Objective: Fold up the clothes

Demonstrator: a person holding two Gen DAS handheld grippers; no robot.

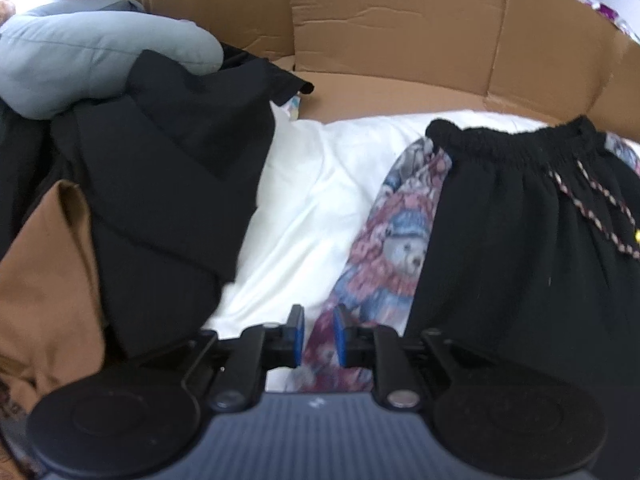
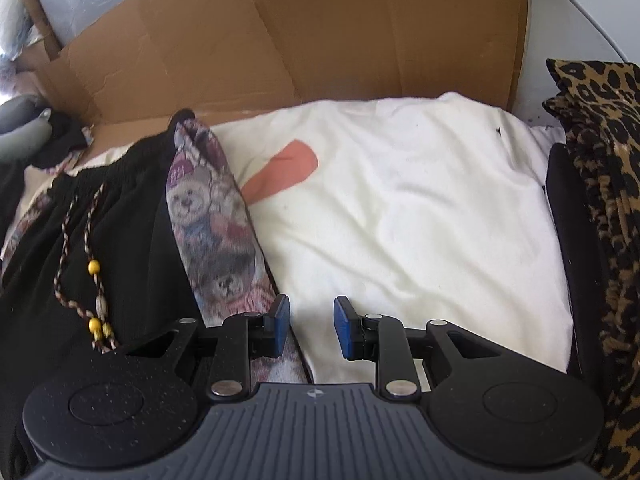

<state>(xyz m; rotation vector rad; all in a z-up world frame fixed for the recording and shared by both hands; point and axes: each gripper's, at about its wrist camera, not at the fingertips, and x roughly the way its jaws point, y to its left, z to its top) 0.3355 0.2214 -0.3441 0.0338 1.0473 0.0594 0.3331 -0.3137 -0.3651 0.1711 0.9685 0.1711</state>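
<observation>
Trousers [image 1: 520, 240] lie flat w/ bear-print panels, not yet folded; dark pile [image 1: 168, 184] at 9 o'clock waits. Your left gripper [image 1: 319, 334] & right gripper [image 2: 308, 326]: jaws apart, pinching nothing.

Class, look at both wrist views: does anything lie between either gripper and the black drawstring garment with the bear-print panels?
Nothing visible does. The left gripper hovers open over the garment's bear-print panel; the right gripper hovers open by its other edge, over the white cloth.
</observation>
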